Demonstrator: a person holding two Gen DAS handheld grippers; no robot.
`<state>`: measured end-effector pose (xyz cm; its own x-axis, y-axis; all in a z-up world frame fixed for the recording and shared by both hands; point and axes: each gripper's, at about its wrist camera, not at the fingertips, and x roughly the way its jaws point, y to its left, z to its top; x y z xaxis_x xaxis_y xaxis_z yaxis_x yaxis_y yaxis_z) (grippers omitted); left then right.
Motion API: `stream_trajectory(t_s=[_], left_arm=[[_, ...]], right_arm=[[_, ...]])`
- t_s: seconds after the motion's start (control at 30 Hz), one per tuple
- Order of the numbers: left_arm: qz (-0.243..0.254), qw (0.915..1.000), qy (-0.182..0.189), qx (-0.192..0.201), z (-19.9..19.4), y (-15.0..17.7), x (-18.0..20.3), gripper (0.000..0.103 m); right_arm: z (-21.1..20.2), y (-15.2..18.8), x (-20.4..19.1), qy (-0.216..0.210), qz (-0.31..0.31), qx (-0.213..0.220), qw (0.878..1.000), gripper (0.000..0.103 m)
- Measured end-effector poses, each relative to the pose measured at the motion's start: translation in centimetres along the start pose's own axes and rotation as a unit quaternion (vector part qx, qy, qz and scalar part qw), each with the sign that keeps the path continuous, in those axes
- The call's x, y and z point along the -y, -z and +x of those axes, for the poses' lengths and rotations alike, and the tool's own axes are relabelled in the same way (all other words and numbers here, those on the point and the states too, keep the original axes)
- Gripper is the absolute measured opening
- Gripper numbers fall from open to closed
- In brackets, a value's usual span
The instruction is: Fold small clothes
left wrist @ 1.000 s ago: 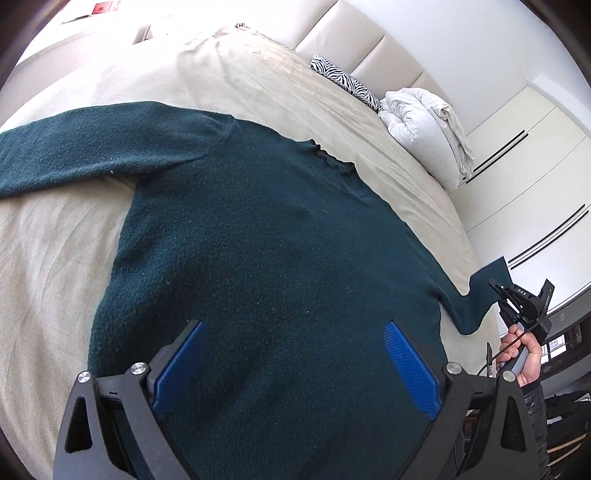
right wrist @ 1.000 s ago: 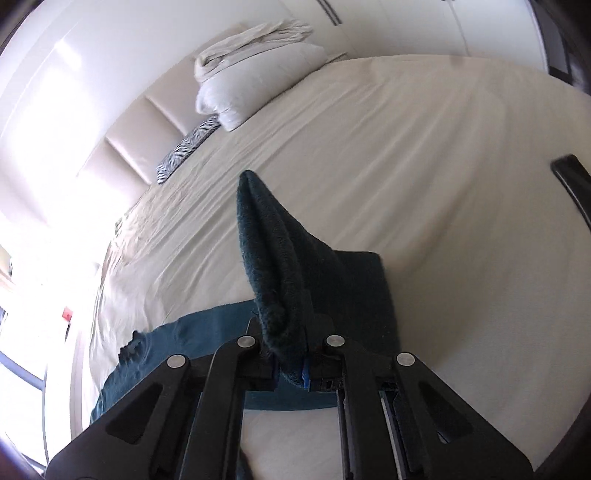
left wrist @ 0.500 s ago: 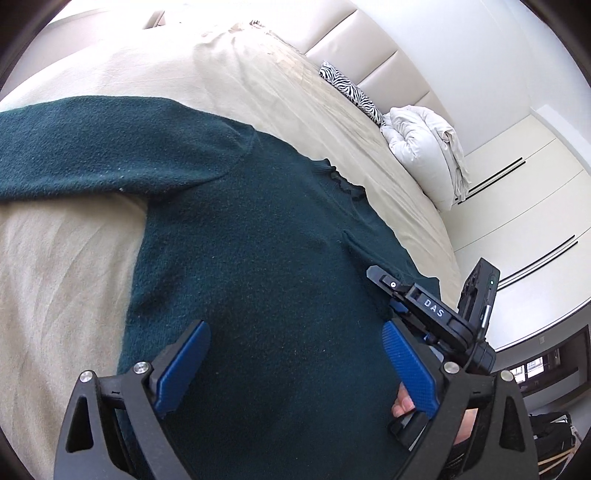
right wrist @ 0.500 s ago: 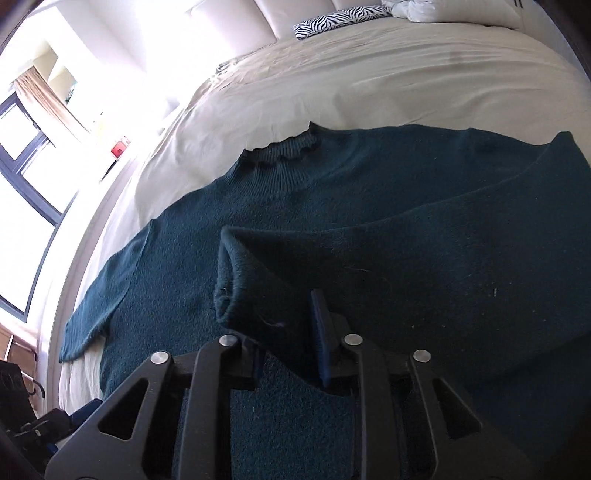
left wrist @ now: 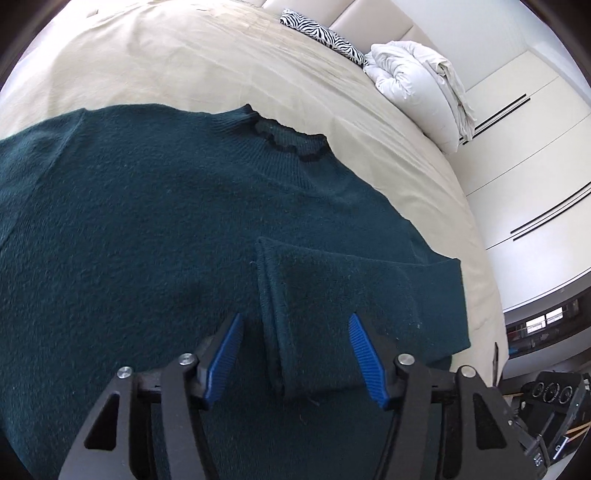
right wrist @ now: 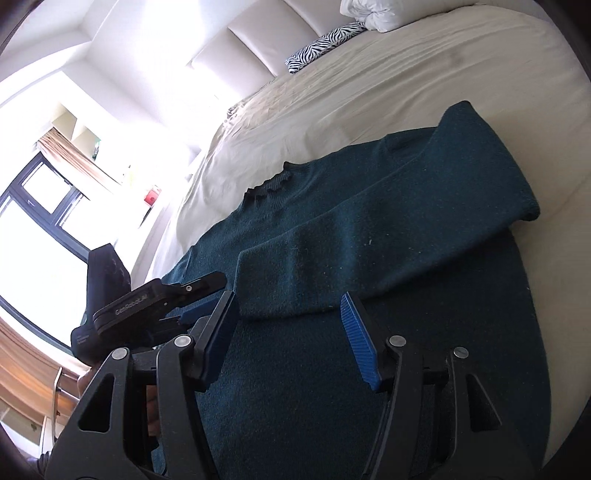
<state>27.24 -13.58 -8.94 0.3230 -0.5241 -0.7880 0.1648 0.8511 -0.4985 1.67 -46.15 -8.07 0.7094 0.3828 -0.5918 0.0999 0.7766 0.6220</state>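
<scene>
Between the blue pads of the left tongs lies the cuff end of a folded sleeve, with a gap on each side, so neither pad presses it; these tongs have just been closing and stand about half open. Beyond them a dark green sweater spreads flat on the beige bed, its scalloped neckline farther ahead. Past the neckline, at the headboard end, sit a zebra-print pillow and a rolled white duvet.

Ahead of the right tongs the same sleeve runs across the sweater's body, its cuff just in front of the pads and untouched. These tongs have just been opening and hold nothing, their pads well apart. Just left of them the left tongs show over the sweater. Far to the left is a bright window.
</scene>
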Motion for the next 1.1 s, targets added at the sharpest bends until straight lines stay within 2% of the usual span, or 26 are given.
stream_trajectory(t_s=[0.1,0.17,0.2,0.3,0.43,0.53,0.63,0.73,0.83,1.1], left_arm=[[0.017,0.9993,-0.033,-0.004,1.5,-0.6,0.9,0.041],[0.038,0.9979,-0.053,-0.002,1.8,-0.7,1.5,0.013],[0.046,0.9975,-0.054,-0.001,1.6,-0.7,1.6,0.010],[0.056,0.9972,-0.047,0.015,0.5,-1.0,1.9,0.009],[0.075,0.9934,-0.049,0.071,-1.8,-1.8,1.6,0.009],[0.067,0.9907,-0.057,0.104,-2.4,-2.3,0.0,0.008],[0.044,0.9907,-0.073,0.106,-1.5,-2.3,-2.3,0.008],[0.023,0.9897,-0.068,0.124,-1.4,-1.8,-4.2,0.009],[0.038,0.9861,-0.072,0.145,-1.2,-1.4,-4.2,0.009],[0.046,0.9775,-0.080,0.190,-2.2,-1.1,-4.1,0.008]], right_arm=[[-2.0,-0.3,2.5,0.000,0.031,0.018,0.999,0.056],[-3.0,-0.7,4.3,0.002,0.051,0.025,0.998,0.056],[-3.6,-0.9,5.0,0.005,0.058,0.030,0.998,0.056],[-4.5,-2.0,6.8,0.017,0.073,0.042,0.996,0.056],[-6.0,-3.8,9.4,0.044,0.082,0.055,0.994,0.056],[-6.8,-5.9,11.7,0.065,0.088,0.066,0.992,0.056],[-7.2,-7.9,14.4,0.082,0.107,0.061,0.989,0.056],[-6.1,-9.7,16.5,0.095,0.117,0.048,0.987,0.056],[-5.0,-11.2,17.7,0.103,0.118,0.038,0.987,0.056],[0.5,-13.9,16.6,0.107,0.082,-0.004,0.991,0.056]])
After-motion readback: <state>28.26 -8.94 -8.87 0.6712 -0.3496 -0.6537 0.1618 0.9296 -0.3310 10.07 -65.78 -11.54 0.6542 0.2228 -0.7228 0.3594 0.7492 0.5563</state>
